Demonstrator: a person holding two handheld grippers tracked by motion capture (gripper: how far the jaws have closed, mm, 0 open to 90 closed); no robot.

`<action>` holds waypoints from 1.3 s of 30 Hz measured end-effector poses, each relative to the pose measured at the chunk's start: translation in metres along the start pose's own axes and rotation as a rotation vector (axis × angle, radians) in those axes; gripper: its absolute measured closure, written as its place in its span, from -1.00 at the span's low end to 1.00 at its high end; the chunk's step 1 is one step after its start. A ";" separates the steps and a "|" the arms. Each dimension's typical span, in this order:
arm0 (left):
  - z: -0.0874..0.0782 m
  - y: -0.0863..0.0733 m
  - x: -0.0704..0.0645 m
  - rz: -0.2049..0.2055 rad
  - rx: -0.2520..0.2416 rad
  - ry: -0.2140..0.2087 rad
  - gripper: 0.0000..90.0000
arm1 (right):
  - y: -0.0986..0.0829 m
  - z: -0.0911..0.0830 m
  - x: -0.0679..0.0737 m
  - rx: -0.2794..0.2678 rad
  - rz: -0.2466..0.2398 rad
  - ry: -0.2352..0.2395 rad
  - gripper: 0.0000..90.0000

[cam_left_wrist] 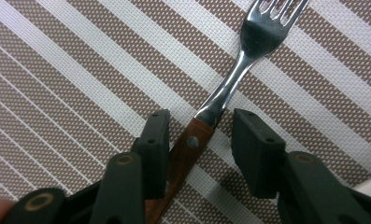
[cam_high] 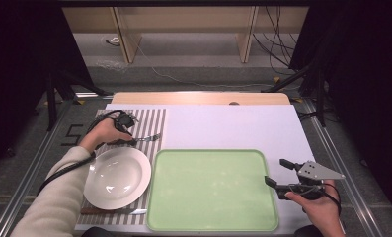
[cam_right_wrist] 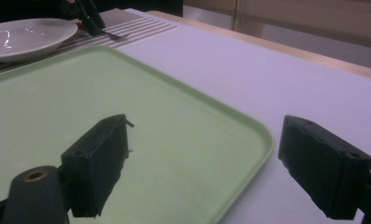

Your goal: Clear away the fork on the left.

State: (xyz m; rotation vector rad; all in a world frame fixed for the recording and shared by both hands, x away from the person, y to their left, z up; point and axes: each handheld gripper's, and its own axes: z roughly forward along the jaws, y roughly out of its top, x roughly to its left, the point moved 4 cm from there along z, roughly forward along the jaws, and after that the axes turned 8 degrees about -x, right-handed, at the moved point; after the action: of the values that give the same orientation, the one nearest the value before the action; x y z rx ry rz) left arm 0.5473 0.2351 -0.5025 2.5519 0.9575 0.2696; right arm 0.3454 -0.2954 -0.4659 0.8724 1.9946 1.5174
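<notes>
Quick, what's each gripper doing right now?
Left gripper: open, jaws astride the wooden-handled steel fork, not clamped.
Right gripper: open, holding nothing, over the pale green plastic tray's edge.

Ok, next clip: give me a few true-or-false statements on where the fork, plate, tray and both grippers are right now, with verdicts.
1. The fork lies on the striped placemat. True.
2. The left gripper is clamped tight on the fork's tines. False: its jaws stand open on either side of the wooden handle, near where it meets the metal.
3. The white plate sits on the green tray. False: it sits on the placemat, left of the tray, and nothing lies on the tray.
4. The right gripper is open at the tray's right edge. True.
5. The right gripper holds a knife. False: nothing is between its jaws.
</notes>
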 end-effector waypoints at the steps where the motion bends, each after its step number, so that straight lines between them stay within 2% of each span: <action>1: 0.000 0.000 -0.001 0.007 0.009 -0.006 0.40 | 0.000 0.000 0.000 0.000 0.000 -0.001 -0.62; 9: -0.002 0.000 -0.004 0.069 0.059 -0.046 0.60 | 0.000 0.000 0.000 0.000 0.000 0.000 -0.62; 11: -0.002 0.000 -0.005 0.082 0.057 -0.056 0.70 | 0.000 0.000 0.000 -0.001 0.000 0.000 -0.62; 13: -0.002 0.000 -0.005 0.083 0.056 -0.057 0.71 | 0.000 0.000 0.000 -0.001 0.000 0.001 -0.62; 18: -0.002 0.000 -0.006 0.120 0.054 -0.055 0.72 | 0.000 0.000 0.000 -0.001 -0.001 0.000 -0.62; 19: -0.002 0.001 -0.005 0.131 0.045 -0.032 0.72 | 0.000 0.000 0.000 -0.002 0.000 0.001 -0.62; 22: -0.002 0.000 -0.003 0.127 0.044 -0.012 0.72 | 0.000 0.000 0.000 -0.001 0.000 0.002 -0.62; 27: -0.004 0.003 0.000 0.137 0.000 0.026 0.72 | 0.000 0.000 0.000 -0.002 0.001 0.000 -0.62; 34: -0.009 0.009 0.000 0.159 -0.022 0.050 0.72 | 0.000 0.000 0.000 -0.001 0.000 -0.001 -0.62; 39: -0.018 0.018 -0.002 0.167 -0.051 0.088 0.72 | 0.000 0.000 0.000 -0.001 0.000 -0.001 -0.62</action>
State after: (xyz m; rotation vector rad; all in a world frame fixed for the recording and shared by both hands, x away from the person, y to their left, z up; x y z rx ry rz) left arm 0.5509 0.2272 -0.4790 2.5939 0.7587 0.4516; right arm 0.3453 -0.2955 -0.4657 0.8720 1.9929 1.5179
